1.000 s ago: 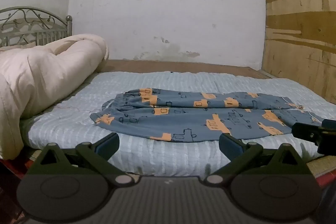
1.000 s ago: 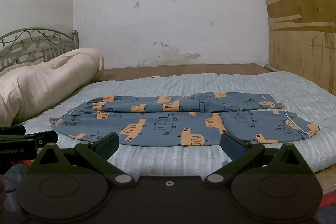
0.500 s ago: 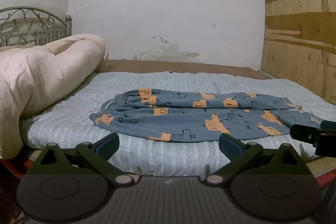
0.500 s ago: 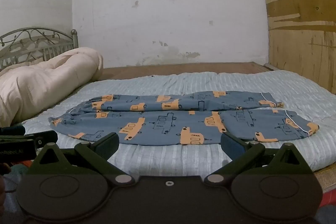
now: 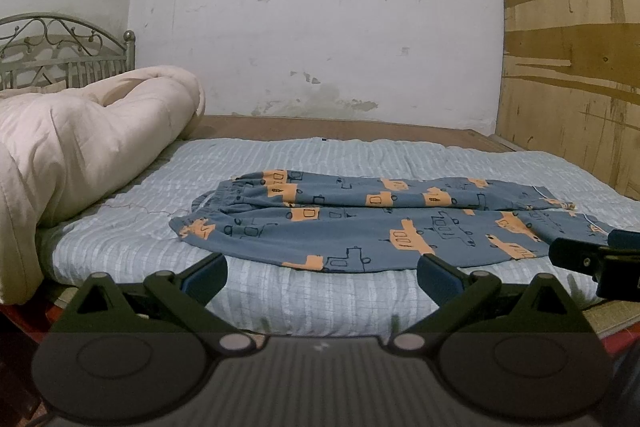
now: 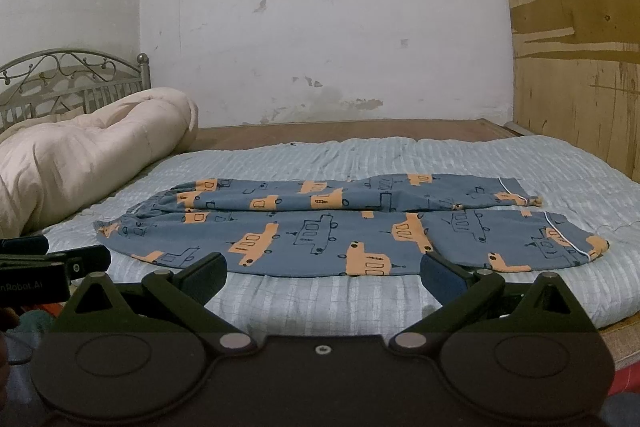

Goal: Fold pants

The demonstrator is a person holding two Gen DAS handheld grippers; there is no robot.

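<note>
Blue pants point(image 5: 360, 223) with orange vehicle prints lie flat on the light blue mattress point(image 5: 140, 227), waistband to the left, leg cuffs to the right. They also show in the right wrist view point(image 6: 340, 227). My left gripper point(image 5: 322, 275) is open and empty, hovering before the bed's front edge, below the pants' waist half. My right gripper point(image 6: 324, 275) is open and empty, before the front edge, below the leg half. Each gripper's tip shows at the other view's side edge.
A rolled cream quilt point(image 5: 80, 155) lies at the left end of the bed, by a metal headboard point(image 5: 60, 47). A white wall stands behind and a plywood panel point(image 5: 572, 47) to the right. The mattress point(image 6: 400, 303) front edge is just ahead.
Both grippers have drifted very slightly; the pants lie as before. Both stay open.
</note>
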